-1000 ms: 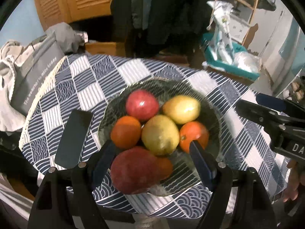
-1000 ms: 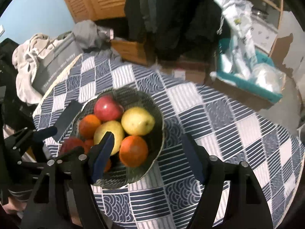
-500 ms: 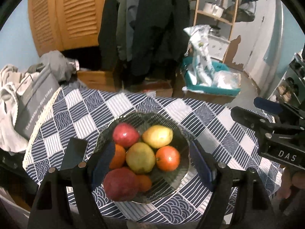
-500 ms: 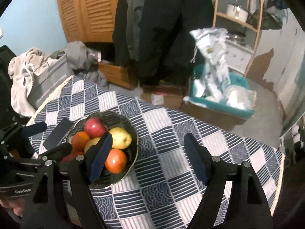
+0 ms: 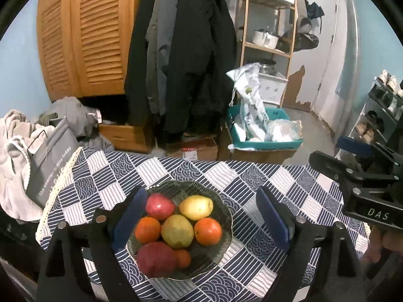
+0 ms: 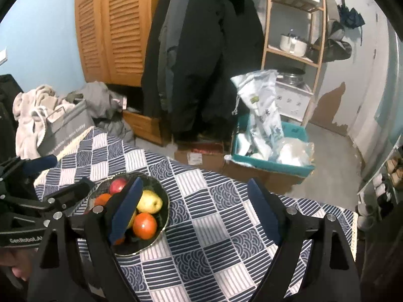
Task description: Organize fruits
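— Both claws are empty. The left gripper (image 5: 199, 216) hangs above the bowl (image 5: 224, 241) with its jaws spread wide, just been opening further, nothing between the pads but air. The right gripper (image 6: 194, 211) is off to the side over bare tablecloth (image 6: 216, 226), jaws also just been opening, holding nothing.

— And the fruit?

— All of it sits in the bowl, on the near left part of the table: a red apple (image 5: 160, 206) at the back, a yellow pear (image 5: 196, 207) beside it, another yellow pear (image 5: 177, 231) in the middle, an orange (image 5: 147, 230) on one side and an orange (image 5: 208, 231) on the other, a big red fruit (image 5: 156, 258) at the front with a small orange one (image 5: 183, 258) tucked against it.

— So it's finished?

— I'd guess so, or near it. Nothing loose on the cloth that I can see, and both grippers are clear of the pile.

— What's next, then?

— If anything, just keep both grippers clear of the bowl. The heap looks tight; a nudge could roll the front fruit over the rim.
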Tool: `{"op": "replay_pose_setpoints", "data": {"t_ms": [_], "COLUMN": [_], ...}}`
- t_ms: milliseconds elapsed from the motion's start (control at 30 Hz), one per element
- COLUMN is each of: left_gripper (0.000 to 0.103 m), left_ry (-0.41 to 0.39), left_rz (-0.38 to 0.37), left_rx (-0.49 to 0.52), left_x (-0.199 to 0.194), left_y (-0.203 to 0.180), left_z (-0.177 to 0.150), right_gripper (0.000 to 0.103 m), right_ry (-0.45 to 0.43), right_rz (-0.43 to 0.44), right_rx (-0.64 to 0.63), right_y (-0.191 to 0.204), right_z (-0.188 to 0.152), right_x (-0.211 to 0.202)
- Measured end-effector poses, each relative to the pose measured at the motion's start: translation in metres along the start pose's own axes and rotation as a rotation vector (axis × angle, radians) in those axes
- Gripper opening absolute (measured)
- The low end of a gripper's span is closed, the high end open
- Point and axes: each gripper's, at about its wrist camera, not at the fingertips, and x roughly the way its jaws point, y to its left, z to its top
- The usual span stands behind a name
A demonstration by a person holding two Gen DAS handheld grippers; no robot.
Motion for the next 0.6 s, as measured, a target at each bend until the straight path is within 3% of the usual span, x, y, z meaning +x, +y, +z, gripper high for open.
{"op": "replay_pose_setpoints", "data": {"t_ms": [233, 600], "left_gripper": [0.101, 0.102], "left_ry": [-0.053, -0.119], "left_rz": [0.003, 0.012], "left_rx": [-0.017, -0.012], "left_x": [-0.014, -0.03], "left_y": [0.0, -0.007], "left_z": [0.006, 0.013], "right_gripper": [0.085, 0.086], "right_ry": [-0.039, -0.091], "right_rz": [-0.033, -0.068], "right_rx": [0.017, 0.053], "right_y": [-0.014, -0.036], "right_z": [-0.003, -0.008], "right_x": [-0.02, -0.043]}}
